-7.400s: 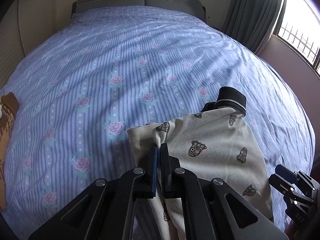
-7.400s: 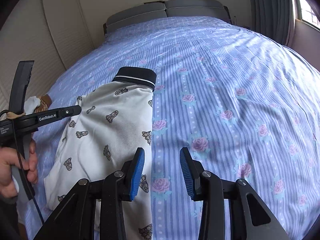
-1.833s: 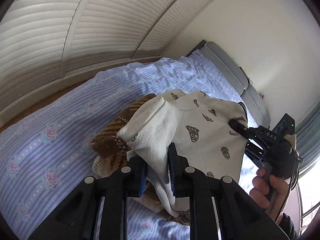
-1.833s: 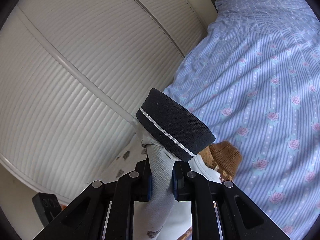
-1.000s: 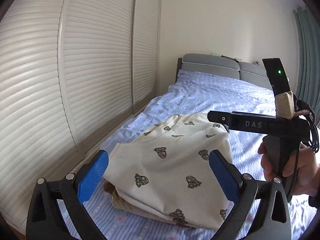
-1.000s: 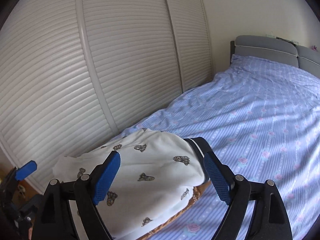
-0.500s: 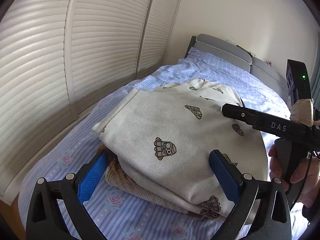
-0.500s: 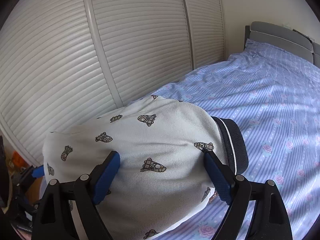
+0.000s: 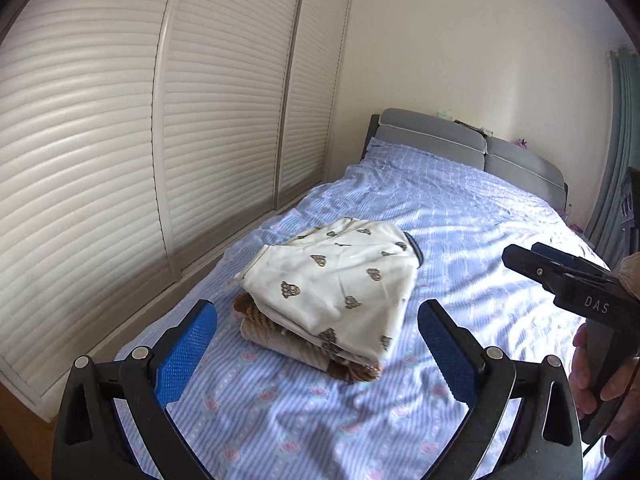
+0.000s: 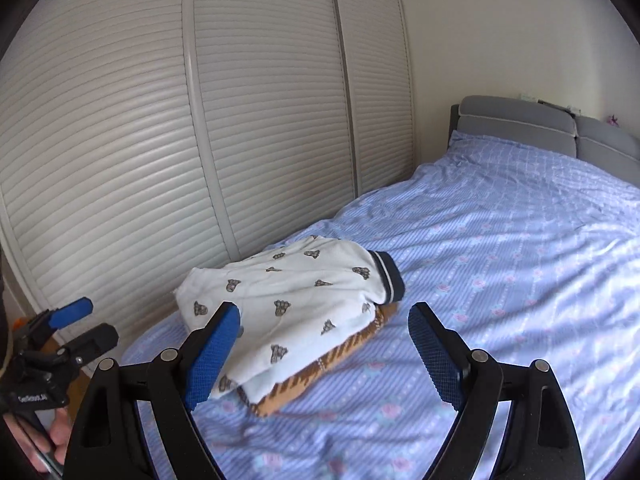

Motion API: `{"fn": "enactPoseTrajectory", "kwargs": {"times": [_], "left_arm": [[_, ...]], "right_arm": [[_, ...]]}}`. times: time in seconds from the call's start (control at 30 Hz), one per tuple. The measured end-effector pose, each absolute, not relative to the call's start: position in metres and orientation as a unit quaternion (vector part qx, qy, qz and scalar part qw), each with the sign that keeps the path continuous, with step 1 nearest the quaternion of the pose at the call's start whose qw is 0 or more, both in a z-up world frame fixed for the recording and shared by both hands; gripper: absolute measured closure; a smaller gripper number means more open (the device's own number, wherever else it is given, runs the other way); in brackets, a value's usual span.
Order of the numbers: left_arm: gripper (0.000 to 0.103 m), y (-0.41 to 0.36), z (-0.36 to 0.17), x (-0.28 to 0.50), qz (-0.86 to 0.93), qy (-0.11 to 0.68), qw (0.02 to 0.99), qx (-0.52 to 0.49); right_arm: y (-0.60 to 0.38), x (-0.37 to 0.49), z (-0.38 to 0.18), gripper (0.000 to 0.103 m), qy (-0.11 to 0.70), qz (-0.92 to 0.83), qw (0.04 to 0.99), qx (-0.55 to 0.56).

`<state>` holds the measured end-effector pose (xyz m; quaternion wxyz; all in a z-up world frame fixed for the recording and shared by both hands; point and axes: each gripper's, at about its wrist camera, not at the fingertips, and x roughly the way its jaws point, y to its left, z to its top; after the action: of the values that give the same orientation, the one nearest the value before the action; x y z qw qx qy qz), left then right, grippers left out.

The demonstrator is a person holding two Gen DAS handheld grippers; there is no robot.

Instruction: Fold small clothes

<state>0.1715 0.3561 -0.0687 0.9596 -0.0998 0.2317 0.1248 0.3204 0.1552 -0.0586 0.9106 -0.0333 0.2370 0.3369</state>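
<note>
A folded white shirt with small printed figures and a navy cuff (image 9: 336,280) lies on top of a folded brown knitted garment (image 9: 280,338) near the bed's left edge. It also shows in the right wrist view (image 10: 288,300), with the brown garment (image 10: 320,368) under it. My left gripper (image 9: 316,348) is open and empty, held back from the pile. My right gripper (image 10: 324,356) is open and empty, also back from the pile. Each gripper shows at the edge of the other's view.
The bed (image 9: 460,232) has a blue striped cover with pink roses and a grey headboard (image 9: 460,140). White slatted wardrobe doors (image 9: 120,140) run along the bed's left side. A grey-green curtain (image 9: 616,160) hangs at the far right.
Both grippers have let go of the white shirt, opened wide and pulled back from it. The shirt now rests on the brown garment.
</note>
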Motion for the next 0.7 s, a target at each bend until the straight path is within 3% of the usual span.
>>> {"fn": "enactPoseTrajectory", "kwargs": {"times": [0.33,0.7], "left_arm": [[0.000,0.234,-0.021,0.078,0.068,0.224,0.970,-0.064],[0.000,0.118,-0.008,0.012,0.007,0.240,0.970,-0.036]], "right_arm": [[0.024,0.167,-0.012,0.009,0.204,0.248,0.947,-0.024],[-0.122,0.032,-0.001,0.002,0.209,0.082,0.974,-0.018]]}}
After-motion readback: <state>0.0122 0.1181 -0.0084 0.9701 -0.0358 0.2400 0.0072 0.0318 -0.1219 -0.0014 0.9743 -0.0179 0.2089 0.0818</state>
